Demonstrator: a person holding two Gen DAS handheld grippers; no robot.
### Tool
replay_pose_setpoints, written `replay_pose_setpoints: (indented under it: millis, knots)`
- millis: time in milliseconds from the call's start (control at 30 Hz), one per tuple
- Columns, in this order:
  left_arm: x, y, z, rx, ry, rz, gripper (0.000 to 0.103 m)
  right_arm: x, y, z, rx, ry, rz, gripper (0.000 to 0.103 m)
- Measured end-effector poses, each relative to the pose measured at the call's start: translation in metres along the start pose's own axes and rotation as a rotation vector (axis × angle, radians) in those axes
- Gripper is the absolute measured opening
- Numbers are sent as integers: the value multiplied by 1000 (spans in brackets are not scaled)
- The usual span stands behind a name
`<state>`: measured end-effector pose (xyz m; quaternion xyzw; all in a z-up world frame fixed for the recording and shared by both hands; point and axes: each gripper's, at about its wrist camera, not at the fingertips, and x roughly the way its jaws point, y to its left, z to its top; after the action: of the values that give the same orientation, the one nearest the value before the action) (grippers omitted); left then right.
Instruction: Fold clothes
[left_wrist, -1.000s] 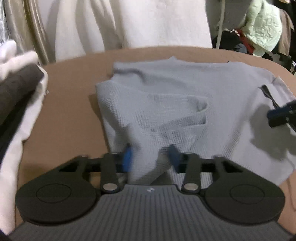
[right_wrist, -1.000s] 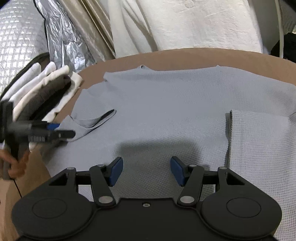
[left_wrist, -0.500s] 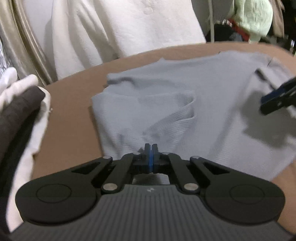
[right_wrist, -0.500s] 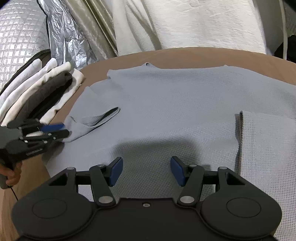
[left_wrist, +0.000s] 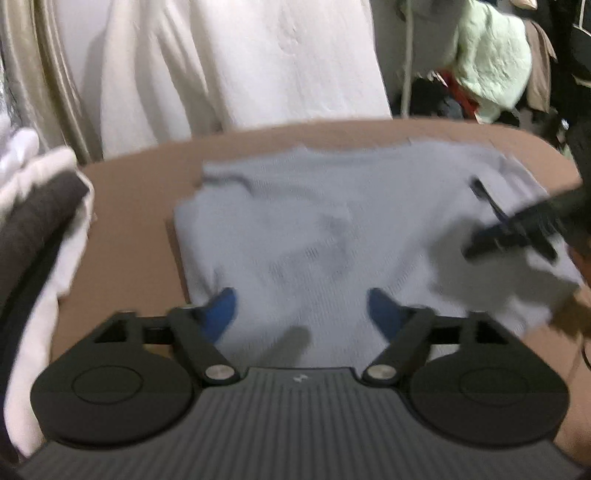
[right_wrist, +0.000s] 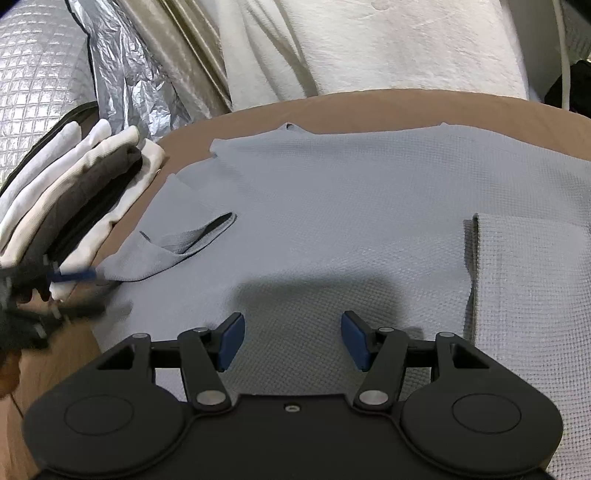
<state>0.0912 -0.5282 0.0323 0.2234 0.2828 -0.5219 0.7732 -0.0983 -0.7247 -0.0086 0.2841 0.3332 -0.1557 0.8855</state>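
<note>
So the grey waffle-knit shirt (right_wrist: 351, 206) is lying flat on the brown tabletop (right_wrist: 369, 107). Left claw (left_wrist: 303, 310) is opening over its edge, nothing pinched. Right claw (right_wrist: 293, 338) hovers spread, empty. Stack of folded white and dark clothes (right_wrist: 74, 188) sits at 9 o'clock.

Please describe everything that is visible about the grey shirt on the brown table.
The grey waffle-knit shirt lies flat on the brown table, neckline at the far side. One sleeve is folded in over the body, and another fold covers the opposite side. It looks soft and textured. Neither gripper clamps it.
</note>
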Motion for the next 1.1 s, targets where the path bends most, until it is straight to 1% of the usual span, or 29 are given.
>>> replay_pose_setpoints:
  millis: [67, 133, 167, 200, 233, 267, 300, 367, 400, 433, 567, 667, 733, 800, 900, 967, 1000, 1033, 1067, 1100]
  knots:
    - [20, 6, 12, 42, 32, 49, 86, -2, 2, 0, -8, -7, 23, 64]
    - [36, 13, 16, 64, 56, 78, 84, -8, 5, -1, -26, -26, 76, 64]
    - [42, 16, 15, 59, 70, 67, 76, -11, 9, -1, -49, -39, 101, 63]
    - [49, 19, 13, 53, 83, 55, 56, -15, 13, -1, -74, -53, 117, 64]
    - [51, 18, 8, 63, 95, 52, 46, -17, 18, -1, -106, -68, 116, 64]
    - [54, 17, 3, 74, 106, 50, 27, -20, 22, -2, -139, -84, 112, 64]
    - [52, 13, -3, 95, 92, 53, 19, -21, 26, -2, -166, -95, 105, 64]
    - [49, 11, -11, 95, 66, 35, 16, -19, 30, -2, -186, -97, 94, 64]
    - [49, 11, -14, 87, 62, 30, 11, -18, 31, -2, -192, -95, 90, 64]
    - [49, 11, -17, 78, 58, 26, 8, -16, 31, -2, -190, -88, 89, 64]
    - [44, 9, -25, 35, 38, 11, 4, -8, 35, -4, -190, -68, 75, 64]
    - [30, 3, -31, -14, 2, -19, 3, -5, 36, -5, -195, -58, 65, 63]
    - [26, 0, -36, -50, 4, -41, 3, -5, 37, -6, -198, -54, 57, 63]
    - [25, -5, -45, -62, 22, -48, 4, -4, 37, -6, -199, -50, 46, 64]
    - [21, -17, -56, -28, 75, -76, 7, -4, 37, -6, -188, -42, 41, 64]
    - [12, -24, -54, -10, 98, -107, 8, -4, 35, -5, -171, -35, 47, 64]
    - [8, -23, -49, -13, 99, -130, 12, -5, 34, -4, -142, -31, 64, 64]
    - [1, -21, -41, -31, 75, -155, 15, -8, 30, -2, -90, -26, 97, 64]
    - [-5, -15, -31, -61, 31, -169, 21, -10, 26, 0, -20, -17, 149, 64]
    - [-11, -10, -21, -92, -15, -183, 32, -11, 20, 2, 62, -3, 217, 64]
